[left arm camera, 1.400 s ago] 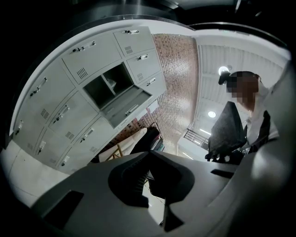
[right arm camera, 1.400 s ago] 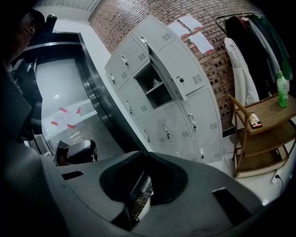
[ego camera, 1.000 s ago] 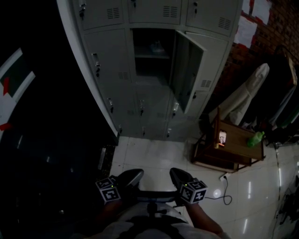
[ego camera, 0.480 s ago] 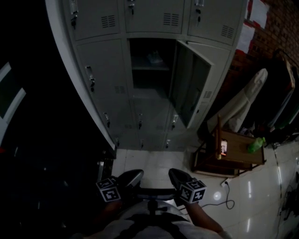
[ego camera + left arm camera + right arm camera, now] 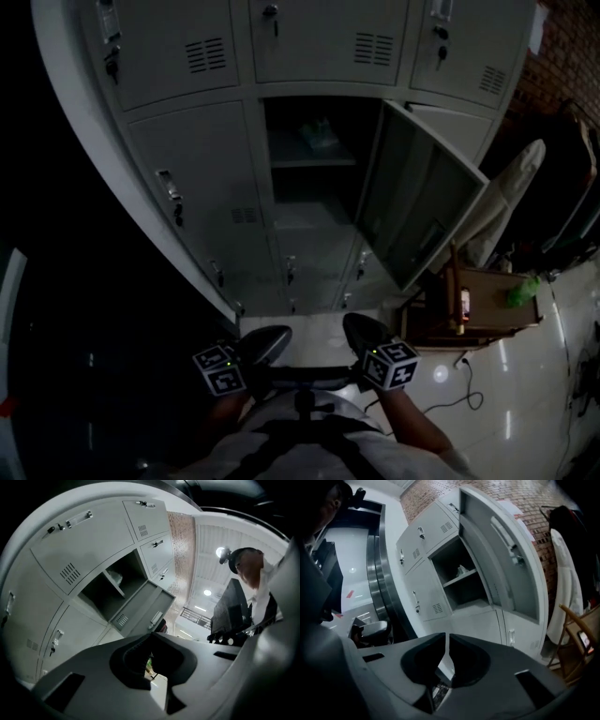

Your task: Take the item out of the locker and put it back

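Well beyond right tool (image 5: 446, 639), shelved item (image 5: 461, 570)

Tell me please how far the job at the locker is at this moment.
Done: the door of one locker stands open. In hand: nothing; the left gripper and right gripper are empty, low near the person's body, short of the locker. Left: the item lies on the shelf inside, so taking it out and putting it back are both not yet done.

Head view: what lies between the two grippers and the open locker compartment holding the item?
Head view shows only bare floor tiles and closed lower locker doors between left gripper, right gripper and the open compartment.
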The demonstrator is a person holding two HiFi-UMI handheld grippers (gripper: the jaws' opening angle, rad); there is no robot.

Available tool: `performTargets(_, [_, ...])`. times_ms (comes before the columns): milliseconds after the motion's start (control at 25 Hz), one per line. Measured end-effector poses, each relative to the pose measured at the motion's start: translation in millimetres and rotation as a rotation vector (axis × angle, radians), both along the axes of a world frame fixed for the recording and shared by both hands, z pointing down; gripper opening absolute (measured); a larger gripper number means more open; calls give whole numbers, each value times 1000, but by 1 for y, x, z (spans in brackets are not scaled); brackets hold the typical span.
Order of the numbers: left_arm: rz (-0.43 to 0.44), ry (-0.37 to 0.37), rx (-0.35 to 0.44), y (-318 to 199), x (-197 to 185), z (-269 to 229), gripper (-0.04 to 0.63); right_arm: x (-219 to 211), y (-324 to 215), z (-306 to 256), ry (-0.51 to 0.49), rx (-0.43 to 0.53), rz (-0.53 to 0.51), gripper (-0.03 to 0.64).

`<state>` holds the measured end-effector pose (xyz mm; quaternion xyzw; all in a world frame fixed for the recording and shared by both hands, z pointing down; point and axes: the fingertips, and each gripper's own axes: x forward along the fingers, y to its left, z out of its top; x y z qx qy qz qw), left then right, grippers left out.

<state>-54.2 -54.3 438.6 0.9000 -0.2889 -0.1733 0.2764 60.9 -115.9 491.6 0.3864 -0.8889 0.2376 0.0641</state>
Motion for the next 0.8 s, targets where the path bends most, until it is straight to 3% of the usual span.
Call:
performTargets(200, [64, -11, 46, -53, -27, -15, 0, -30, -61, -27, -12, 49, 66, 37])
performTargets(440, [93, -7, 17, -90, -28, -17, 0, -34, -94, -31, 2, 31, 106, 37])
performTargets(800, [19, -6, 25, -121, -29, -23, 0, -35, -125, -30, 45, 47, 67, 37])
